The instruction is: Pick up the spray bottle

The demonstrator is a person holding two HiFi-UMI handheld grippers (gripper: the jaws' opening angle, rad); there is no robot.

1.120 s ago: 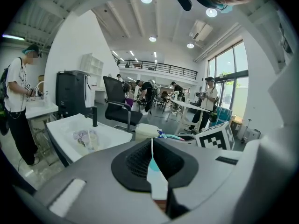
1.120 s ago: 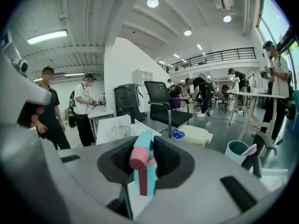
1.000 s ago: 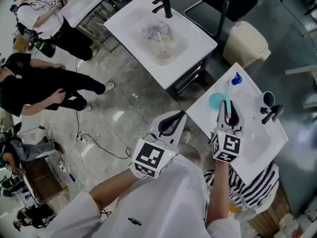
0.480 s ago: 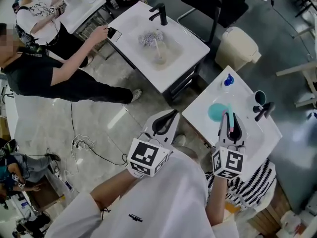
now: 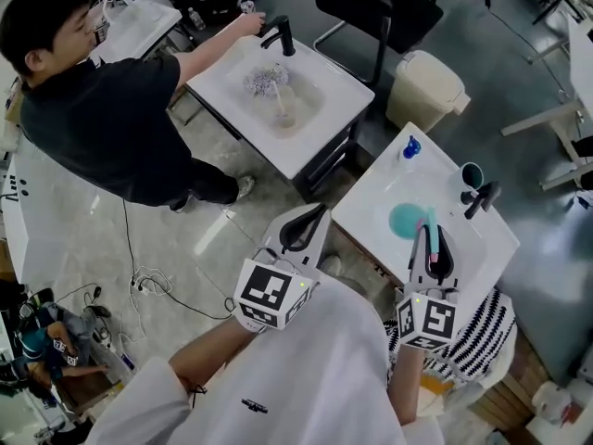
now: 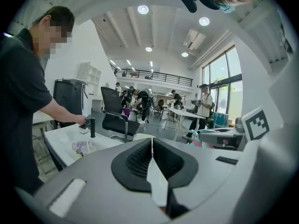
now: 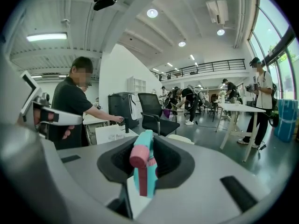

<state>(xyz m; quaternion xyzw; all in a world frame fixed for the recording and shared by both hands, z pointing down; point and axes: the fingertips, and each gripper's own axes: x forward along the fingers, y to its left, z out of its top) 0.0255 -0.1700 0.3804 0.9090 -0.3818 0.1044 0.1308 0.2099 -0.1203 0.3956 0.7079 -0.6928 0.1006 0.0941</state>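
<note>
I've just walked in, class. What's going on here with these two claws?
A person holds a claw in each hand. The right claw is shut on the teal spray bottle, over a white sink. The left claw is shut and empty. Nearby, another person in black reaches toward a faucet at a second sink.

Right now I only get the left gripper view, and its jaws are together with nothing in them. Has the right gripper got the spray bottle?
Observer: Yes. The right gripper view shows the right gripper with its jaws closed on the teal plastic spray bottle with a pink trigger.
Operator: What is under it?
Observer: In the head view, the white washbasin counter with a black tap.
Operator: Anything near the bottle there?
Observer: A small blue object at the counter's far edge and a dark cup beside the tap, both apart from the bottle.
</note>
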